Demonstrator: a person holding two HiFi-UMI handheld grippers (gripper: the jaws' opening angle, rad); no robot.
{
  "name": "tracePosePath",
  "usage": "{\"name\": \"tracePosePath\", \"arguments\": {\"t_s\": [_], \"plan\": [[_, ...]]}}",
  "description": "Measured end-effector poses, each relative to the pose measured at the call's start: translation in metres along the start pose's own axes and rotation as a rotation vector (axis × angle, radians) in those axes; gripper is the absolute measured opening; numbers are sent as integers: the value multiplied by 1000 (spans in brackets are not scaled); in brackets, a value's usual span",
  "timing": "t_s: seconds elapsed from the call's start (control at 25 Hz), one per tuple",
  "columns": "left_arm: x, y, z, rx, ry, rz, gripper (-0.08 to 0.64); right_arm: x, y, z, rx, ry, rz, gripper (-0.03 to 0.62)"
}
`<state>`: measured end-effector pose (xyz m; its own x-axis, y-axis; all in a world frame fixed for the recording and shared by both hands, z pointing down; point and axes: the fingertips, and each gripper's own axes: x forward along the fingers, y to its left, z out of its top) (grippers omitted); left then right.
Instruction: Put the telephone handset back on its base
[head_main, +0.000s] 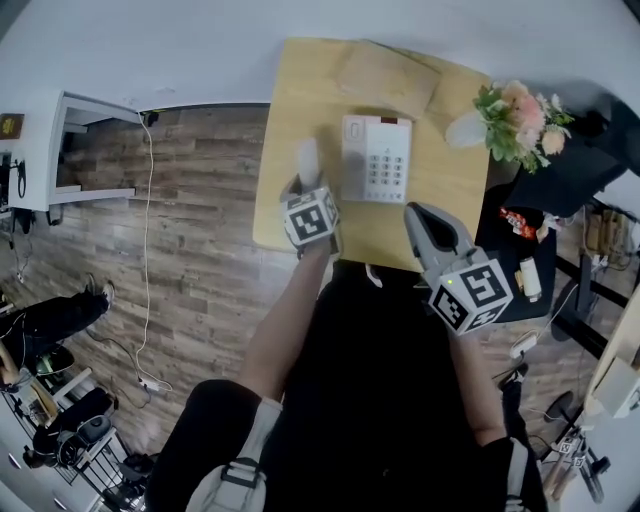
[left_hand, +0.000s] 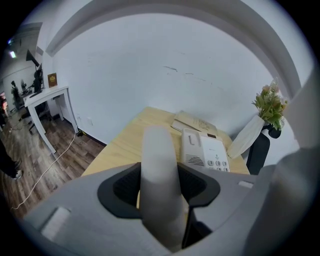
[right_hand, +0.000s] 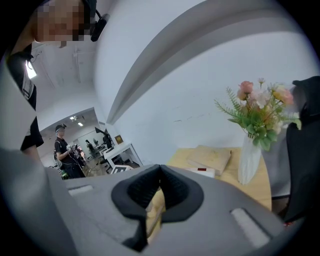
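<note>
The white telephone base (head_main: 376, 158) with its keypad lies on the wooden table (head_main: 290, 120); its handset cradle on the left side holds nothing. My left gripper (head_main: 307, 188) is shut on the white handset (head_main: 309, 160) and holds it above the table, just left of the base. In the left gripper view the handset (left_hand: 160, 175) stands upright between the black pads, with the base (left_hand: 202, 149) ahead and to the right. My right gripper (head_main: 426, 218) hovers at the table's near edge, right of the base, shut with nothing in it; its pads (right_hand: 150, 192) meet.
A tan book (head_main: 385, 75) lies behind the phone. A white vase of flowers (head_main: 518, 115) stands at the table's far right corner. A black chair (head_main: 565, 180) is to the right, a white desk (head_main: 90, 150) to the left across wooden floor.
</note>
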<state>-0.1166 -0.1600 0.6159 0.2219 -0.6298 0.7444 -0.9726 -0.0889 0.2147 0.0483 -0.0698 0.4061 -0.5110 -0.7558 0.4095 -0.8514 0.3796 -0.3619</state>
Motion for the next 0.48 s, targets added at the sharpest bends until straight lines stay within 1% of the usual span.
{"name": "tracePosePath", "arguments": {"t_s": [0.48], "plan": [[3,-49,-2,58,-4,-29,216,-35,-28,-3,26,-12,-30,2]]}}
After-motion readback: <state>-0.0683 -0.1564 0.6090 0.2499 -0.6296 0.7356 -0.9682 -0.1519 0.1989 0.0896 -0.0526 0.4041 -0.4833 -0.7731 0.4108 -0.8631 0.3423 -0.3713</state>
